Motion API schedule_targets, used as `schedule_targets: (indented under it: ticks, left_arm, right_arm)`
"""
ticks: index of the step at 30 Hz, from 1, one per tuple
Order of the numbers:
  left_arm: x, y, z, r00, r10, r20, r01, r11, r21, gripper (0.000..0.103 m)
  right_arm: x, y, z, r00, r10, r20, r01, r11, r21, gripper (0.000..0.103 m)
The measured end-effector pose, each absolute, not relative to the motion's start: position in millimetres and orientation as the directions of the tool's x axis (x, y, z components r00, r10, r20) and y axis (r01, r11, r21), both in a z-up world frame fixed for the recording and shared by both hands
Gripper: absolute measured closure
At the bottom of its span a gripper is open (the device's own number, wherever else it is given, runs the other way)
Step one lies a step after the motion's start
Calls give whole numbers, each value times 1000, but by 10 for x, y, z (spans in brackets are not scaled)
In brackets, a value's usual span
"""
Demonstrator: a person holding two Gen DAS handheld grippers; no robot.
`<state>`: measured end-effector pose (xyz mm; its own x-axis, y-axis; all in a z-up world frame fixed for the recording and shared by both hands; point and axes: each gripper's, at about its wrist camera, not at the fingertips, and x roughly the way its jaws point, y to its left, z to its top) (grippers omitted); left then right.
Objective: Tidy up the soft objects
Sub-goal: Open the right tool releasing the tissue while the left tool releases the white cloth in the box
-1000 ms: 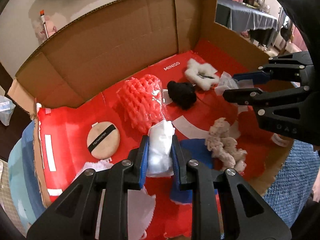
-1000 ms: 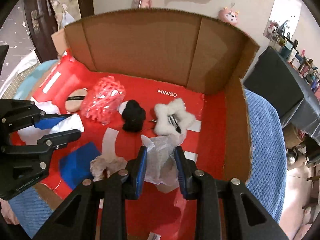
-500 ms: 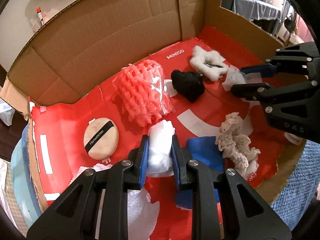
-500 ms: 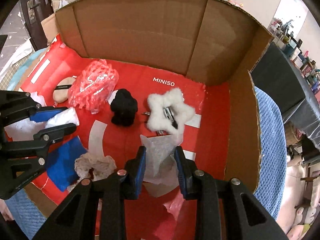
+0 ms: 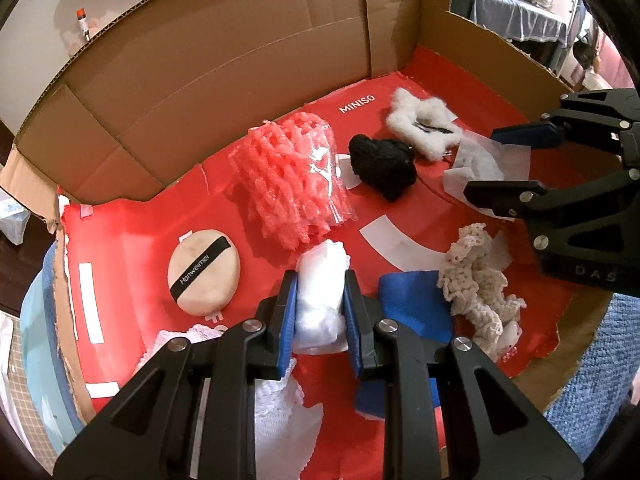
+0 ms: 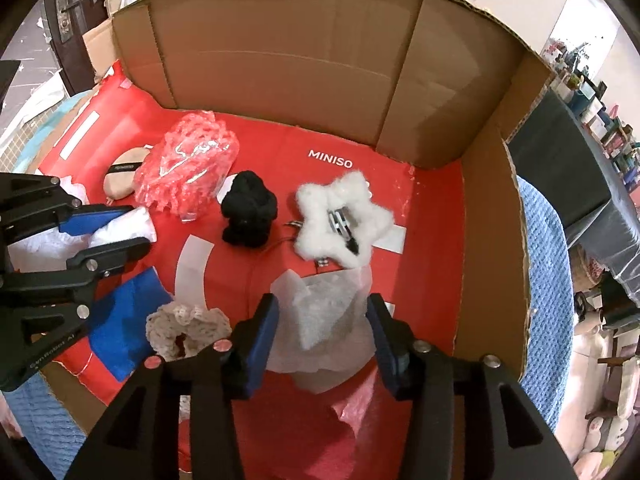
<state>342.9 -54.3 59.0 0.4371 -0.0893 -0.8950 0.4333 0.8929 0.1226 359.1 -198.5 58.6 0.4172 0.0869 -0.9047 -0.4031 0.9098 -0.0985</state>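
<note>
The fingers of the left gripper (image 5: 320,304) were clamped on a white soft wad (image 5: 321,292), which bulged above and below the blue pads. The right gripper (image 6: 323,322) had just been opening its jaws; a translucent white foam sheet (image 6: 326,320) lay between them, and neither pad pressed on it.

The left wrist view alone showed the whole round powder puff (image 5: 205,266) with its black band, lying left of the held wad, and white lace cloth (image 5: 280,412) under the gripper body. In the right wrist view the puff (image 6: 122,176) was half hidden behind the pink foam net (image 6: 186,166). That view alone showed the metal clip in the middle of the white fluffy star (image 6: 340,220), just beyond the loosened sheet.

Both views showed the black yarn ball (image 5: 382,166) between net and star, and the cream crochet piece (image 5: 478,280) touching the blue cloth (image 5: 416,304), all on the red floor of the cardboard box (image 6: 280,52).
</note>
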Motion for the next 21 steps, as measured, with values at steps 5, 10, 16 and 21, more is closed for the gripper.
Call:
schedule_targets:
  ticks: [5,10,16,21]
  left_arm:
    - [3436,-542,614,440,-85,-894,426,896,124,82]
    - [3424,-523,612,435,-96,-895,419,902,107,81]
    - [3421,-465,663,439,-103,-893,408,908,96,79]
    - [3402,-434,702,449,-107,-887,397,914,90,50]
  right_arm:
    - [3625,-1922,661,425,88,-901,-402,910,-101,50]
    - [3608,-1916,701,432,87,-898,-402,909,-105,48]
    - [3540,-1939,756,447,87,-890,-404,908,-115,45]
    - [3465,-1976,833,459,94,-884,-405,907,-114,43]
